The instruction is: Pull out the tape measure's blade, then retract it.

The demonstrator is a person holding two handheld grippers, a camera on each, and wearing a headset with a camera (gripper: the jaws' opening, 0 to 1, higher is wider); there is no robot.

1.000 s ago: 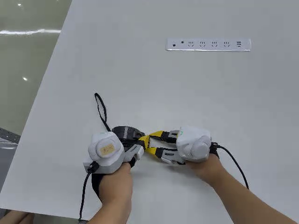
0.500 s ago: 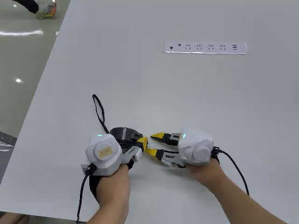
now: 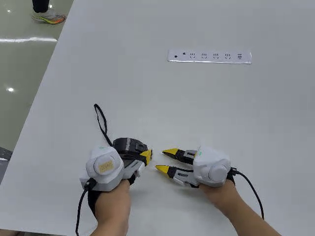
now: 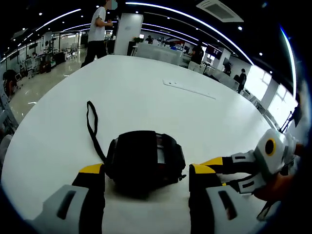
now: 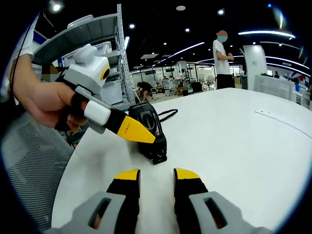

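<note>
The black tape measure [image 3: 127, 147] lies near the desk's [image 3: 206, 108] front left corner, its wrist strap [image 3: 101, 120] trailing toward the left edge. The left gripper [image 4: 146, 171] clasps the case, one jaw against each side. The right gripper [image 3: 167, 160] is just beside it, apart from the case, pointing at it with its jaws parted and empty. No blade shows outside the case.

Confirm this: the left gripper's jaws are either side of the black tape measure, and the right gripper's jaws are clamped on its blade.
Wrong on the right gripper: the right gripper view shows its jaws open, nothing between them, short of the tape measure. The left gripper does have its jaws either side of it.
</note>
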